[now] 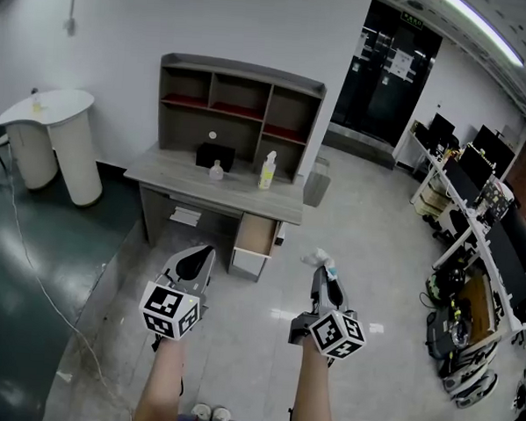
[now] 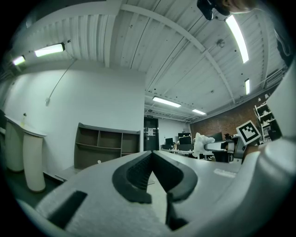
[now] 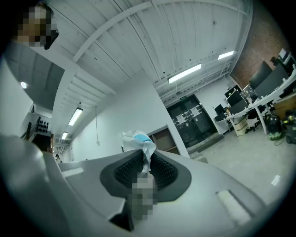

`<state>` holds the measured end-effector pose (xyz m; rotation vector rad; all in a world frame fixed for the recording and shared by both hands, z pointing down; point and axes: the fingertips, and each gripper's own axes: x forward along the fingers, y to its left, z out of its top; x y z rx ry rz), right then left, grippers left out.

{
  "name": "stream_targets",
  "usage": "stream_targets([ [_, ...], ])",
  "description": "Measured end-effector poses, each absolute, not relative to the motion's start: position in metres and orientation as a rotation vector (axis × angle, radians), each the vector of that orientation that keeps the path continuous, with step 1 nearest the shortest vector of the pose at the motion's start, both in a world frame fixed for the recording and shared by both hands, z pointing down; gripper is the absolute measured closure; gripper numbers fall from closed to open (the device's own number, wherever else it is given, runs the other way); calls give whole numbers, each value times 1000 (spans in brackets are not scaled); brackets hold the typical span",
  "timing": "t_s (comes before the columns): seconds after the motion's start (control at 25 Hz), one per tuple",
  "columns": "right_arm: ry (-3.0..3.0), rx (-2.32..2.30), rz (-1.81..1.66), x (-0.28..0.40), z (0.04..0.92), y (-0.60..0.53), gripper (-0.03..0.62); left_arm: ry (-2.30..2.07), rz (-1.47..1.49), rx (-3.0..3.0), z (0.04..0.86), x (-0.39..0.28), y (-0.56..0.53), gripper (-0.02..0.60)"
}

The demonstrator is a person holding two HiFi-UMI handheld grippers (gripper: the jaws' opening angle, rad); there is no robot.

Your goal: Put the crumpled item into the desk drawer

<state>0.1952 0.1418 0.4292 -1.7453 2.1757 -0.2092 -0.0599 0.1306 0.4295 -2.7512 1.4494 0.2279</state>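
A crumpled white item with a blue patch (image 3: 137, 140) is pinched between the jaws of my right gripper (image 3: 145, 162); in the head view it sticks out of the right gripper (image 1: 321, 268) as a small white wad (image 1: 317, 257). My left gripper (image 1: 192, 265) is held level beside it, shut, with nothing in its jaws (image 2: 151, 157). Ahead stands the grey desk (image 1: 168, 175), and its light wooden drawer (image 1: 254, 238) is pulled open below the right half of the top. Both grippers hang over the floor, short of the desk.
On the desk stand a shelf hutch (image 1: 236, 109), a black box (image 1: 215, 155), a small clear bottle (image 1: 217, 170) and a yellow bottle (image 1: 267, 172). A white round table (image 1: 51, 137) is at far left. Computer desks (image 1: 482, 225) line the right side. A cable (image 1: 39, 281) runs along the floor.
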Motion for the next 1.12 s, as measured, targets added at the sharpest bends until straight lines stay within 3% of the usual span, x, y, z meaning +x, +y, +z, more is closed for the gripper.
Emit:
stream_targets([
  [0.6, 2151, -1717, -335, 237, 465, 97, 530, 1520, 119, -2716, 452, -36, 107, 581],
  [1.12, 2201, -1778, -338, 233, 487, -59, 530, 1545, 170, -2768, 482, -37, -52, 581],
])
